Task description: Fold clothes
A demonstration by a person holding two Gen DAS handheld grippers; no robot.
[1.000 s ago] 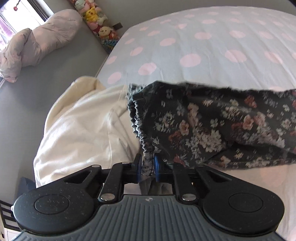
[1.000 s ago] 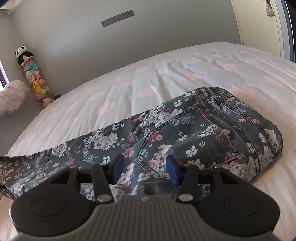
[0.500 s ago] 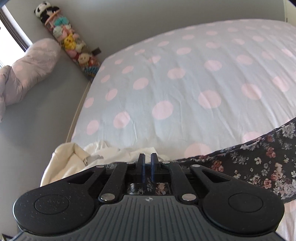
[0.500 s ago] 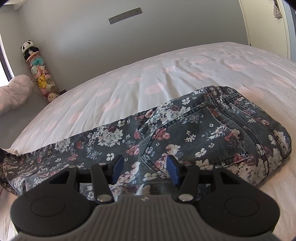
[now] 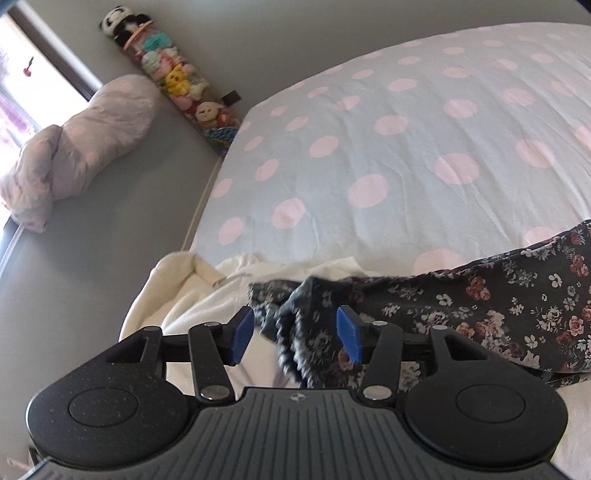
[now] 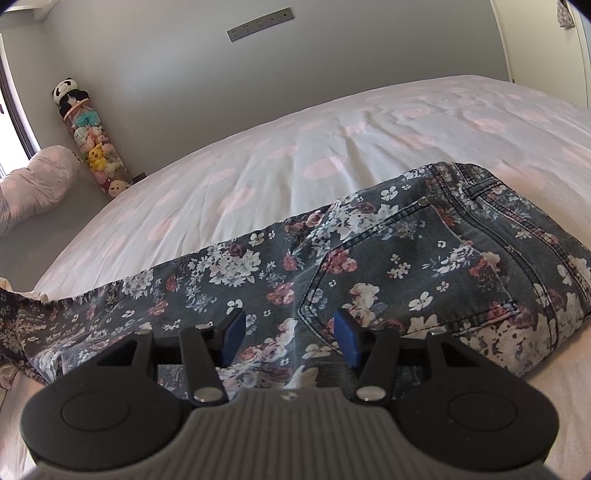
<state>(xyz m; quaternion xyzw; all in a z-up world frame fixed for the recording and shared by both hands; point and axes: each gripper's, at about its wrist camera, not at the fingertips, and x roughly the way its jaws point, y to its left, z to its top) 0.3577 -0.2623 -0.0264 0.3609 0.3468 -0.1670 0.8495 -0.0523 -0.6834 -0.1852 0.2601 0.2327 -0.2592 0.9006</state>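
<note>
No brand or readable writing shows anywhere you look: the only mark is a small round emblem on the grey ribbed body of each tool, too tiny to make out, and the grey plate [image 6: 261, 24] high on the wall carries nothing legible. Your left claw [image 5: 295, 334] stands wide, its blue pads parted on either side of the gathered hem of the floral jeans [image 5: 498, 306], with the fabric lying loose between them and gripped by neither; that hem end is blurred, so its exact fold is hard to tell. Your right claw [image 6: 290, 338] is likewise wide, hanging over the jeans [image 6: 399, 266] just beside the back pocket [image 6: 406, 273], and you cannot tell whether the pads touch the cloth. The jeans lie stretched across the near edge of the bed [image 6: 295, 155], waistband to your right, leg running left toward a cream garment [image 5: 192, 295] that bunches at the bed's corner and is partly hidden behind the left tool. The near strip of the jeans is cut off under both tool bodies. Against the wall stands a clear tube of plush toys [image 5: 177, 77], topped by a panda, and a pink dotted pillow [image 5: 81, 140] lies on the grey floor beside it, its far end washed out by window glare.
</note>
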